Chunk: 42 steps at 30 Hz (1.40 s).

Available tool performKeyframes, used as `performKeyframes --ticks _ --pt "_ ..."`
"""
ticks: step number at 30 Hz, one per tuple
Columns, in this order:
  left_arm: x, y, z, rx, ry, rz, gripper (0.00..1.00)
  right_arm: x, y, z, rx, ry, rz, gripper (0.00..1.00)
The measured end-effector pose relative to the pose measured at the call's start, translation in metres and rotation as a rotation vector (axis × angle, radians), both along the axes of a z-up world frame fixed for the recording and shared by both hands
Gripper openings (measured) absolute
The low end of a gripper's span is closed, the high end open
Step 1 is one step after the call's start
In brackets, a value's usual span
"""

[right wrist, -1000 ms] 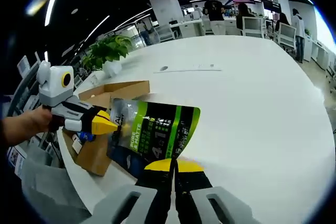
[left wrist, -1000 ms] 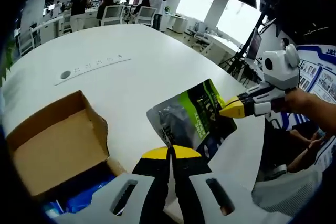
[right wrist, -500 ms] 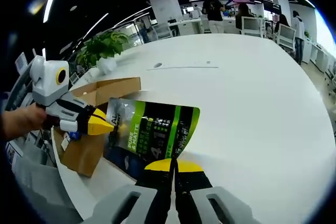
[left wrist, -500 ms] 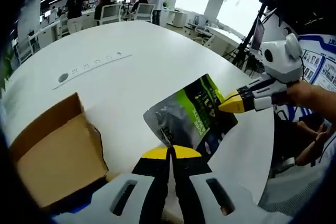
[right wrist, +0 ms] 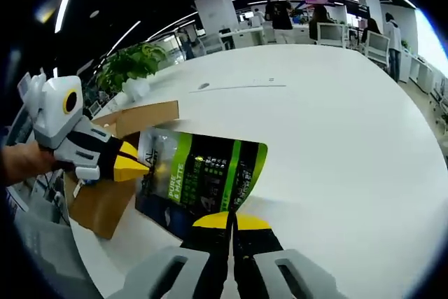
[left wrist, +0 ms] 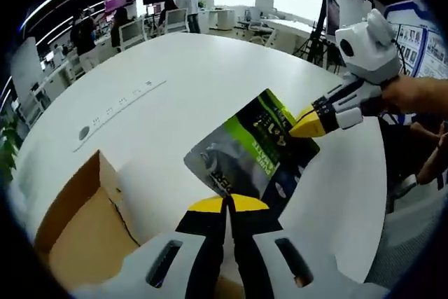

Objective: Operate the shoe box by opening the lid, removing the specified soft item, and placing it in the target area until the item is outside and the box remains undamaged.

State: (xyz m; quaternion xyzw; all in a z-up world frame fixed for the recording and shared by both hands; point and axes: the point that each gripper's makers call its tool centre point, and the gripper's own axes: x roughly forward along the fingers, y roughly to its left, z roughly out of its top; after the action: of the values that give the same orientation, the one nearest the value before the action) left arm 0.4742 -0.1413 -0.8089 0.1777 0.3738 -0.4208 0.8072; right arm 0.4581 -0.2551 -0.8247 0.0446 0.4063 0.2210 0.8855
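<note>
A green, black and silver pouch [left wrist: 250, 150] hangs above the white table [left wrist: 175, 68], held between both grippers. My left gripper [left wrist: 225, 205] is shut on its near corner. My right gripper [left wrist: 306, 121] comes in from the right, shut on the opposite edge. In the right gripper view my right gripper [right wrist: 228, 221] pinches the pouch [right wrist: 203, 171] at its lower edge, and my left gripper [right wrist: 131, 167] grips its left side. The open cardboard shoe box [left wrist: 73, 232] lies to the lower left in the left gripper view. In the right gripper view the box [right wrist: 94, 201] sits behind the pouch.
A socket strip [left wrist: 115, 103] is set into the table top. A potted plant [right wrist: 133, 66] stands near the table's far left edge. People, chairs and desks [right wrist: 329, 29] fill the room beyond. The table's rim [left wrist: 364, 194] runs close on the right.
Both grippers keep their hold on the pouch. The left gripper view has swung, so the box sits lower and its blue contents have left the picture. The pouch looks slightly further from the box.
</note>
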Motion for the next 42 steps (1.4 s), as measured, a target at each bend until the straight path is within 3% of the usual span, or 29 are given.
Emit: performKeyframes --ticks 8,16,24,32,42 --pt "0.002 0.000 -0.007 0.112 -0.096 -0.112 0.00 0.003 0.001 -0.005 -0.007 -0.007 -0.003 0.00" --pt "0.003 0.000 -0.014 0.160 -0.141 -0.158 0.00 0.007 0.001 -0.010 -0.028 -0.024 -0.004 0.00" --pt "0.002 0.002 -0.018 0.170 -0.130 -0.164 0.03 0.010 0.003 -0.015 -0.041 -0.027 0.004 0.00" --pt "0.007 0.004 -0.009 0.153 -0.133 -0.128 0.03 0.009 0.000 -0.024 -0.066 -0.013 -0.005 0.00" --pt "0.011 0.007 0.009 0.064 -0.108 -0.059 0.06 0.011 0.001 -0.028 -0.074 -0.013 -0.005 0.00"
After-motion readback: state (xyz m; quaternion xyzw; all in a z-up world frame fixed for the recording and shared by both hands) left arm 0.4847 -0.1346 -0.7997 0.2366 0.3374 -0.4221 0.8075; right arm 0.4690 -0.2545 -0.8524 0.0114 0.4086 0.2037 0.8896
